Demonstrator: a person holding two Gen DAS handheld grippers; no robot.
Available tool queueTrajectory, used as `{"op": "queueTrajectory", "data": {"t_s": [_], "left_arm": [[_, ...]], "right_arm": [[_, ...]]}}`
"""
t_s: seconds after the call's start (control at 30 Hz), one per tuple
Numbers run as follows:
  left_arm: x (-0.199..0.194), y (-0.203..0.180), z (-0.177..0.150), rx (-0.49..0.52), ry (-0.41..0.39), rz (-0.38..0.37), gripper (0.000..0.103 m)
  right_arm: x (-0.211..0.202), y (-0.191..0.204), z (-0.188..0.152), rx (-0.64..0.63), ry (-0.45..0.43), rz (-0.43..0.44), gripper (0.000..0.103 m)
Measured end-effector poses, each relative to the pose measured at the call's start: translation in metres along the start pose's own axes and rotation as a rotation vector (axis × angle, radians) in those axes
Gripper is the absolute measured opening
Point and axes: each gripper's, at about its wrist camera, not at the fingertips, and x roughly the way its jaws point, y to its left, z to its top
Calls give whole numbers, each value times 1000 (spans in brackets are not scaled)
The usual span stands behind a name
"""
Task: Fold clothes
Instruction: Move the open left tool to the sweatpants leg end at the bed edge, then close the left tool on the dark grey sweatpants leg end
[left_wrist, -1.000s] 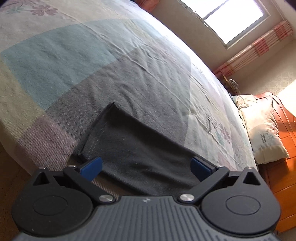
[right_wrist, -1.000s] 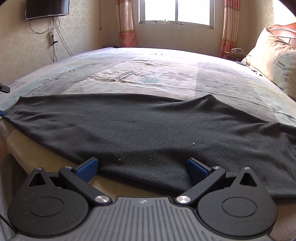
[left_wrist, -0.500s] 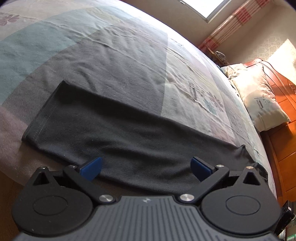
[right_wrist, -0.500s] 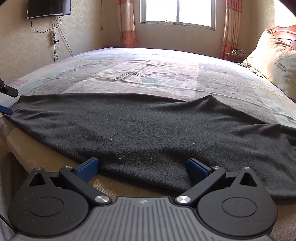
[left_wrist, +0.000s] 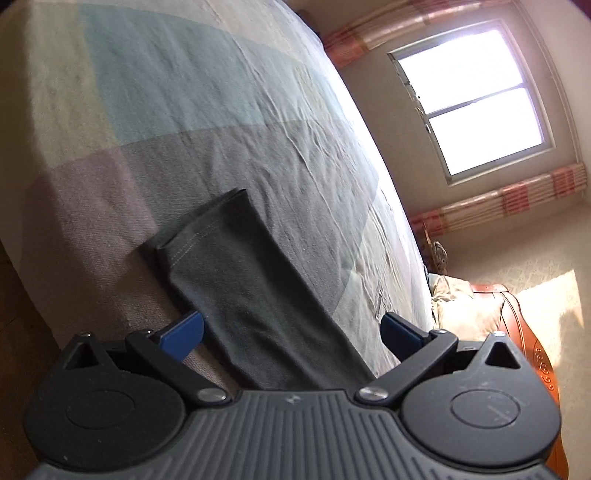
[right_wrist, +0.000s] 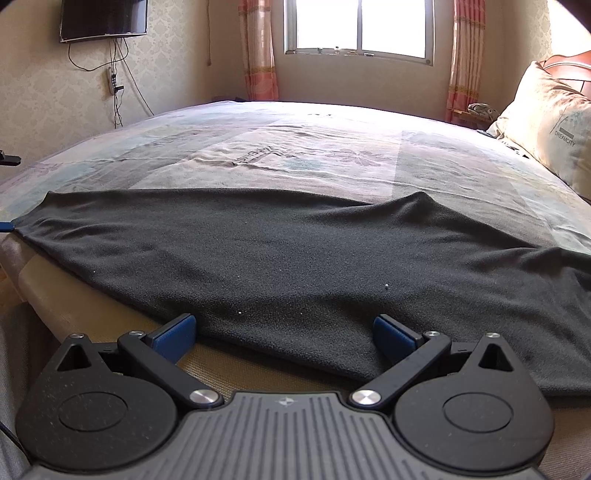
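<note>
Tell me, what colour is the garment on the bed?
Dark charcoal grey, plain. The garment shows best in the right wrist view.

Left black two-finger gripper with blue pads (left_wrist: 291, 332) spread wide, rolled toward ten o'clock. Right black blue-padded gripper (right_wrist: 283, 332) likewise spread, level, aimed at twelve o'clock.

Blown-out window (left_wrist: 476, 99) backlights the room; fisheye edges curve, slightly blurred.
</note>
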Motion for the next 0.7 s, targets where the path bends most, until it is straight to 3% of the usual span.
{"op": "queueTrajectory", "data": {"t_s": [0.4, 0.7], "left_arm": [[11, 7, 10, -94, -77, 79, 102], [15, 15, 27, -244, -124, 120, 102]], "right_arm": [[1, 1, 1, 8, 3, -7, 103], [1, 1, 0, 3, 2, -11, 103]]}}
